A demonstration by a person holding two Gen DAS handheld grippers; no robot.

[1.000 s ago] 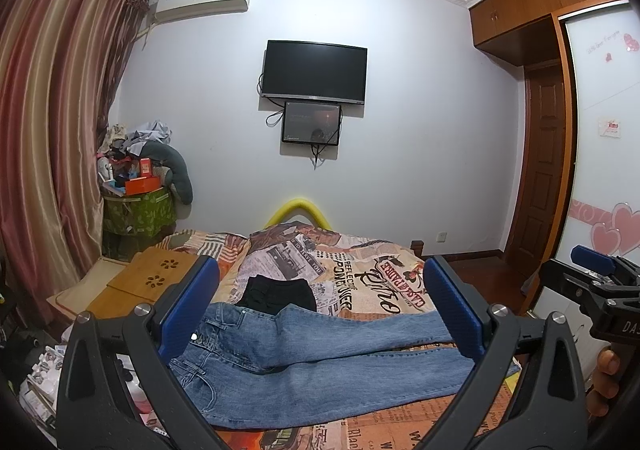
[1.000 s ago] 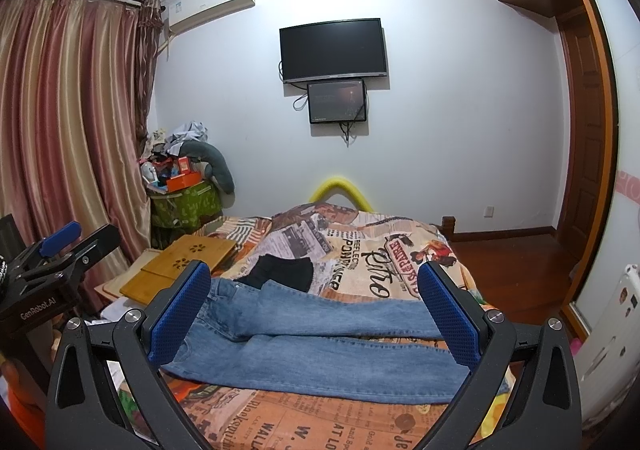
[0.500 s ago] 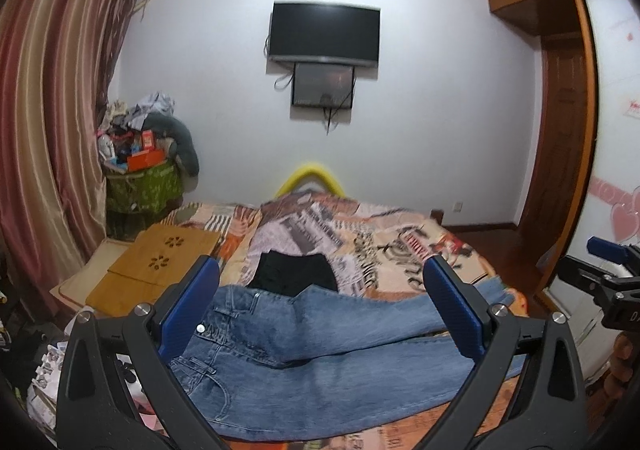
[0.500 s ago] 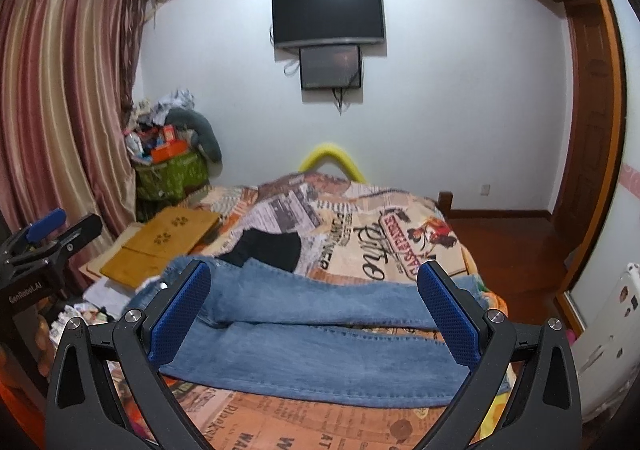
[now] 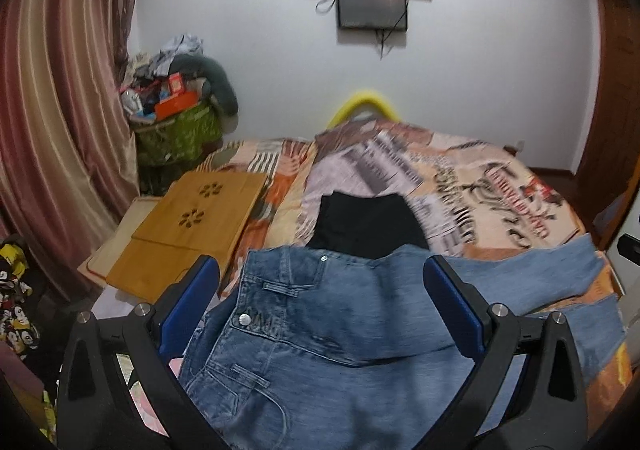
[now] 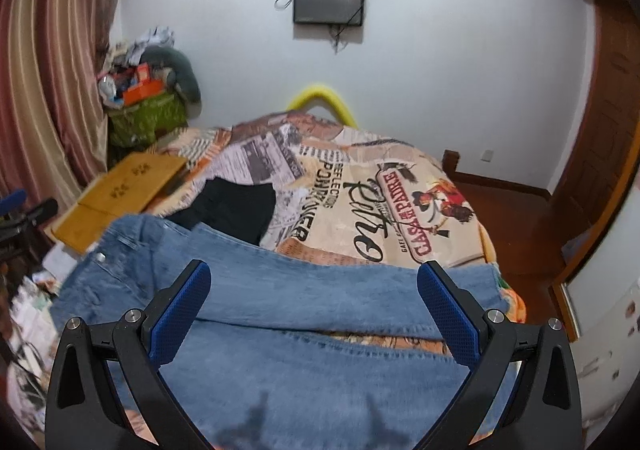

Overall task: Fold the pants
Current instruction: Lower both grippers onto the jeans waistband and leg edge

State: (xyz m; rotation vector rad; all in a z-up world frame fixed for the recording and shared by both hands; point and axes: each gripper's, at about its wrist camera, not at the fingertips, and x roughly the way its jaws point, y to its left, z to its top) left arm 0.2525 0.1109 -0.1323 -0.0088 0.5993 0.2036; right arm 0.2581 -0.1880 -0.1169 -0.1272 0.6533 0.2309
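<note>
Blue jeans lie flat across the near end of the bed, waistband to the left, both legs running to the right. My left gripper is open and empty, hovering above the waistband and zip area. My right gripper is open and empty above the legs of the jeans, nearer the hems. The left gripper's tip shows at the left edge of the right wrist view.
A black folded garment lies just beyond the jeans on the printed bedspread. A wooden lap tray rests at the bed's left side. A cluttered green basket stands by the curtain. A wooden door is at the right.
Both grippers have moved forward and tilted down toward the jeans, which now fill the lower part of both views. Both stay open and empty.
</note>
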